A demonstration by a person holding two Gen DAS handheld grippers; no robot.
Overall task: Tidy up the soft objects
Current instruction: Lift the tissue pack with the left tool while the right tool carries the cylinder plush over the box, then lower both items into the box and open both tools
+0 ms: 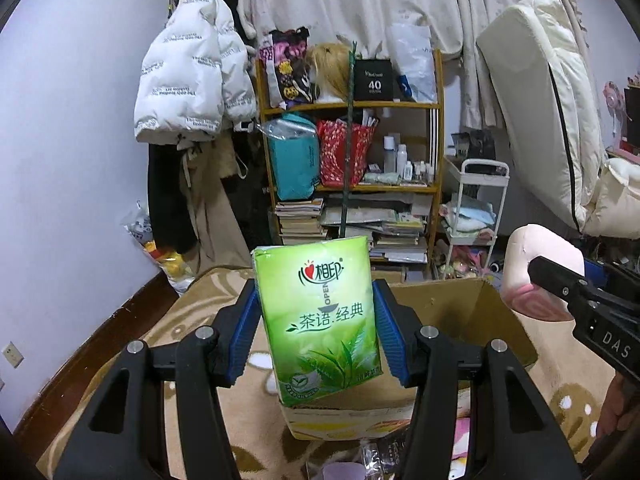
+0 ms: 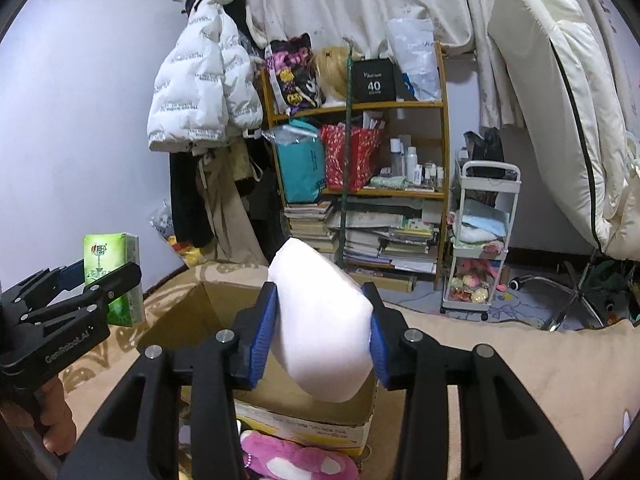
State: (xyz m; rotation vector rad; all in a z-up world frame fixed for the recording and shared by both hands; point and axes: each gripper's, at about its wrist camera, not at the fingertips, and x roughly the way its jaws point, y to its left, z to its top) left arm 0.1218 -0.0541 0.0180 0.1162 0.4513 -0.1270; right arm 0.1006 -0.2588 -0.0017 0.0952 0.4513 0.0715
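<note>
Green tissue pack (image 1: pixel 324 320), printed 心相印, "OPEN" and 茶语·经典, is clamped upright in the left tongs (image 1: pixel 318 320) above the cardboard box (image 1: pixel 496 312). Pink-white soft object (image 2: pixel 324 332) is gripped by the right tongs (image 2: pixel 322 334) over the same box. "GenRobot.AI" is read on the left tool, "40" on a black shelf bag (image 1: pixel 374 80).
</note>
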